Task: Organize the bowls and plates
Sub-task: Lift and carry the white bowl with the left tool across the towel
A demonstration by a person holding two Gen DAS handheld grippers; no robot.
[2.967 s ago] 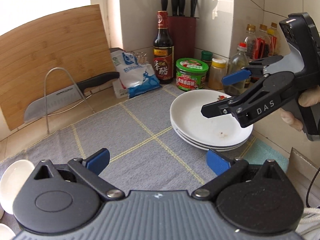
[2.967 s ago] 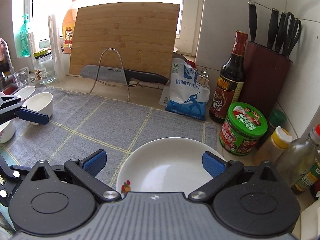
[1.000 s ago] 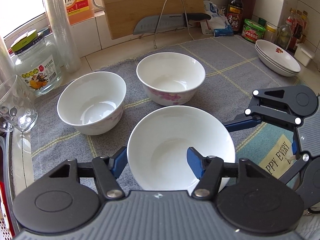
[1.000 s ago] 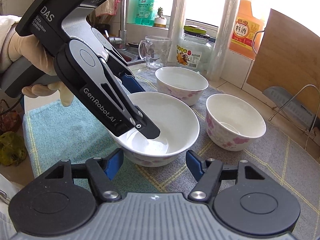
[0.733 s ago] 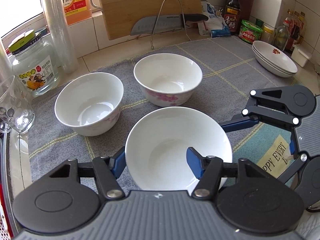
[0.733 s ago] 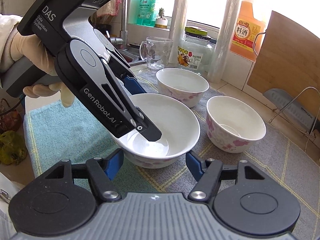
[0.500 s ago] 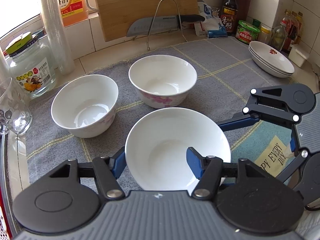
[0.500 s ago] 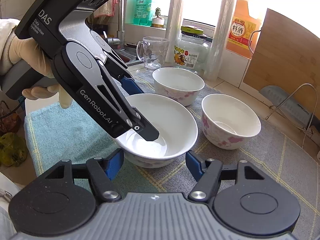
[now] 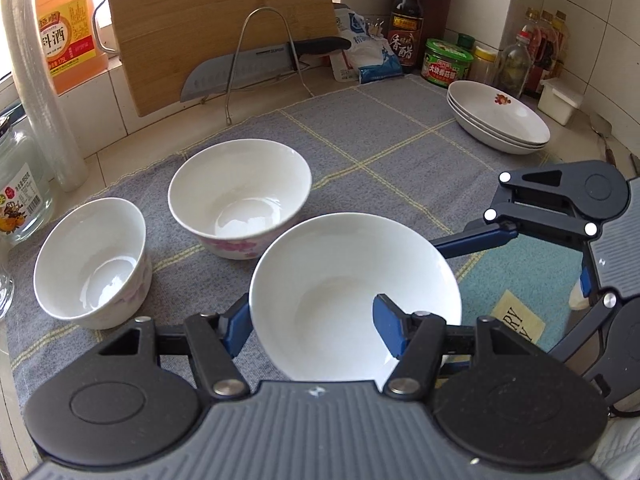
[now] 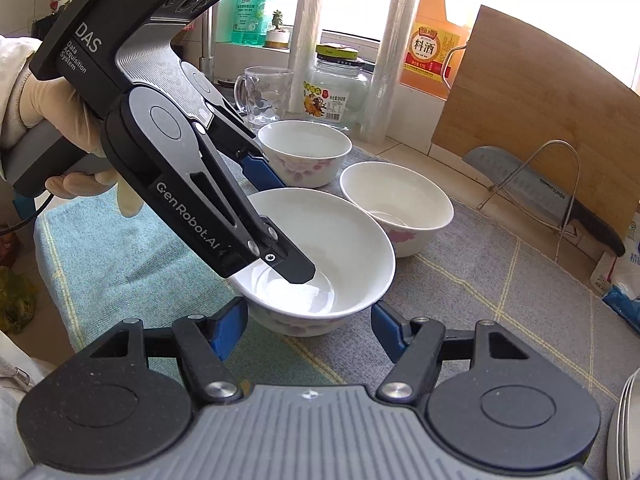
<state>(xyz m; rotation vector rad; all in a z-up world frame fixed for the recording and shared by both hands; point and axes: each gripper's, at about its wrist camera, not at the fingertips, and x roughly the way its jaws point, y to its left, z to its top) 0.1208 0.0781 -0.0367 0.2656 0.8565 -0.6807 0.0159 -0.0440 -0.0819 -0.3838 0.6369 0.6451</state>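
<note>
The left gripper [image 10: 280, 228] is black with a ribbed silver-grey body, blue pads, silver screws and white lettering "DAS Data Acquisition System" and "GenRobot.AI"; a cream-gloved hand [image 10: 60, 128] grips its grey handle; the right gripper [image 10: 306, 326] shows matching black links, round housings and blue pads.

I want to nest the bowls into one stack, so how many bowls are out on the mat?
3. One bowl is nearest, its rim between the fingers of the left gripper; a second stands just behind it; a third sits toward the glass jar. None looks hidden.
</note>
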